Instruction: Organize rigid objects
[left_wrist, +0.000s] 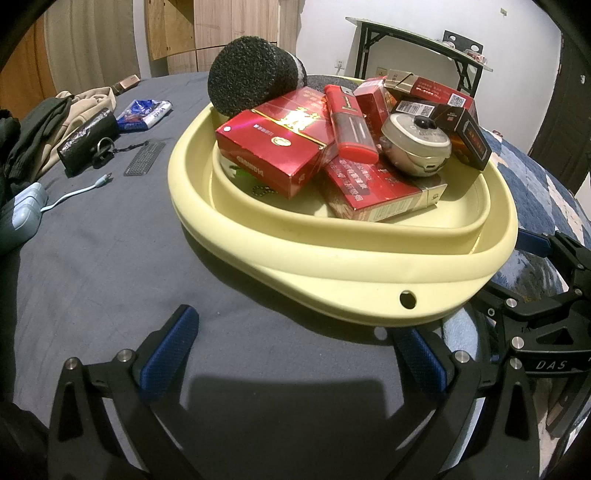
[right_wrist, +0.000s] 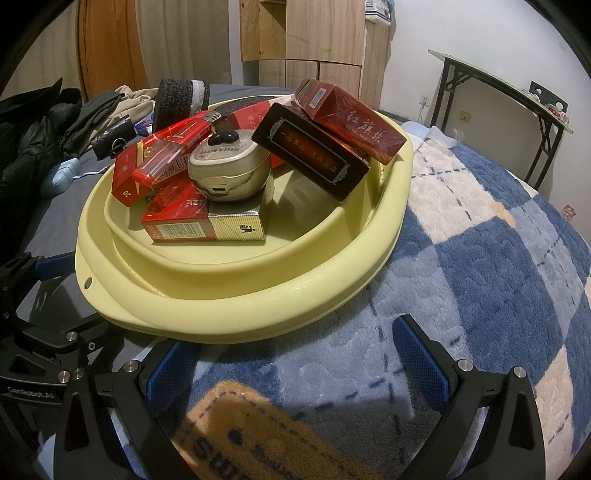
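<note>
A pale yellow basin (left_wrist: 332, 273) (right_wrist: 258, 291) sits on the bed and holds several red cigarette boxes (left_wrist: 273, 147) (right_wrist: 207, 221), a red lighter (left_wrist: 351, 125) (right_wrist: 173, 147), a small silver pot-shaped tin (left_wrist: 417, 144) (right_wrist: 232, 170), a dark box (right_wrist: 310, 151) and a black sponge roll (left_wrist: 247, 85) (right_wrist: 177, 98). My left gripper (left_wrist: 295, 350) is open and empty just in front of the basin's near rim. My right gripper (right_wrist: 291, 354) is open and empty at the basin's near rim on the blanket side. Each gripper shows at the edge of the other's view.
On the grey sheet left of the basin lie a black pouch with a key ring (left_wrist: 88, 140), a small grid piece (left_wrist: 144, 158), a blue tissue pack (left_wrist: 144, 114), a light blue charger with cable (left_wrist: 26, 210) and clothes (left_wrist: 44, 122). A blue checked blanket (right_wrist: 480, 258) lies to the right.
</note>
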